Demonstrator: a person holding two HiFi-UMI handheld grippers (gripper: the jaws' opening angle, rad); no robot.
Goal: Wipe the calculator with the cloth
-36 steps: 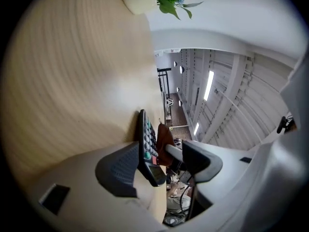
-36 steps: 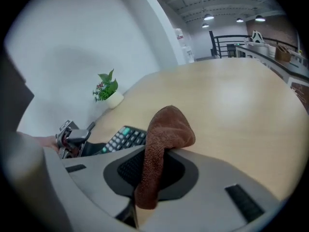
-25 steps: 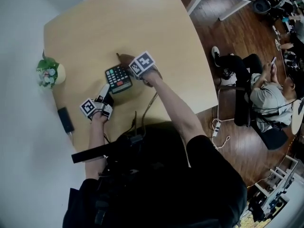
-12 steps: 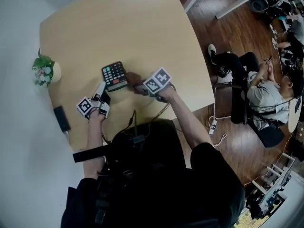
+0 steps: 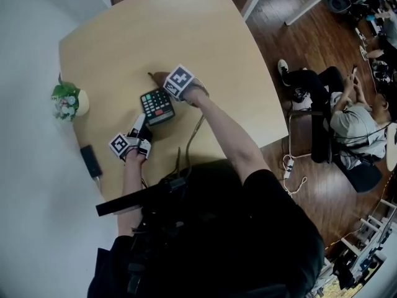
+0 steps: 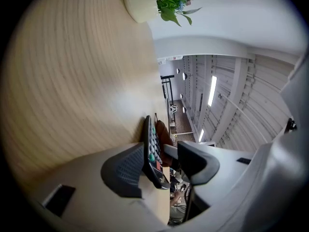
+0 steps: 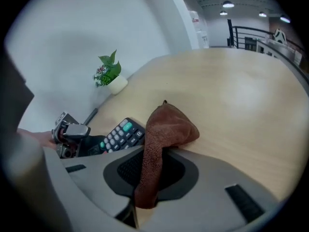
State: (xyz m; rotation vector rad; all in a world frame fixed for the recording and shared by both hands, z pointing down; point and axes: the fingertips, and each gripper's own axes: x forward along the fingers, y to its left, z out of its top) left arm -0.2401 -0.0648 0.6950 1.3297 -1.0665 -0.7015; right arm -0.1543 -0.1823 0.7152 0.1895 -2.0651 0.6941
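Note:
The black calculator (image 5: 157,106) lies flat on the round wooden table (image 5: 186,36). My right gripper (image 5: 165,83) is at the calculator's far end, shut on a brown cloth (image 5: 155,77). In the right gripper view the cloth (image 7: 166,127) bunches out of the jaws of the right gripper (image 7: 148,178) beside the calculator's keys (image 7: 120,133). My left gripper (image 5: 142,128) is at the calculator's near left corner. In the left gripper view the calculator's edge (image 6: 151,151) stands between the jaws of the left gripper (image 6: 160,164), which have just been closing. It rests on one pad (image 6: 126,170), with a gap to the other.
A small potted plant (image 5: 67,101) stands at the table's left edge. A black flat object (image 5: 89,160) lies near the left front edge. Cables hang off the near edge. A person (image 5: 347,123) sits on a chair to the right of the table.
The right gripper with the cloth swept from the calculator's far end to its near right side and back to the far end. The left gripper stayed at the near left corner.

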